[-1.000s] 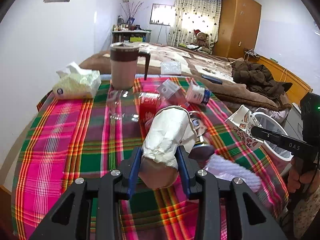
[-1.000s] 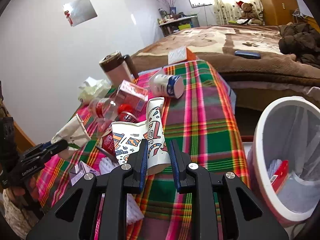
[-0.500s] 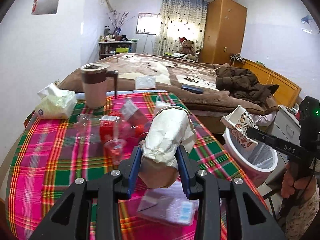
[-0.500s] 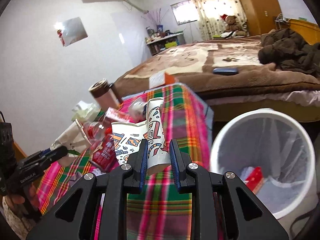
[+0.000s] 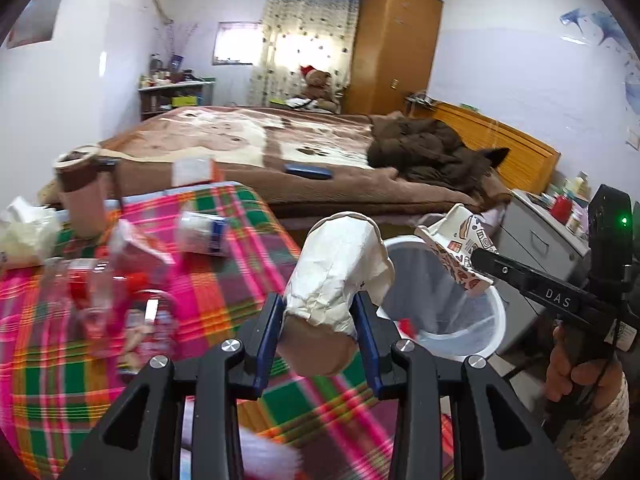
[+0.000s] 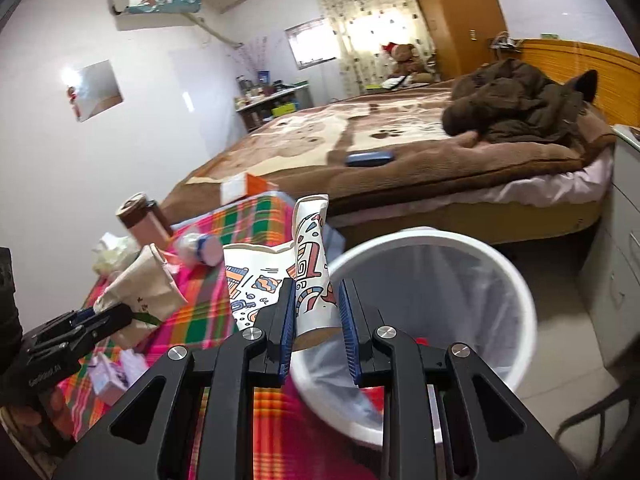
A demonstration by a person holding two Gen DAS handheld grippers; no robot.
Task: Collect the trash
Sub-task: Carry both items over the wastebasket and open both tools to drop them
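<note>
My left gripper (image 5: 320,320) is shut on a crumpled white and brown paper cup (image 5: 336,272), held above the right edge of the plaid table (image 5: 224,280); the cup also shows in the right wrist view (image 6: 140,292). My right gripper (image 6: 316,308) is shut on a flattened patterned paper cup (image 6: 308,268), held over the near rim of the white trash bin (image 6: 492,264). That patterned cup shows in the left wrist view (image 5: 456,256) above the bin (image 5: 480,332). A red item lies inside the bin.
On the table lie a small white and blue cup (image 5: 200,232), clear plastic cups and red wrappers (image 5: 100,296), a brown mug (image 5: 80,196) and a tissue pack (image 5: 24,232). A bed (image 5: 320,152) stands behind and a grey cabinet (image 5: 548,240) right of the bin.
Both grippers have swung right from over the table toward the bin, each still holding its cup. The right gripper's cup has come over the bin's rim.
</note>
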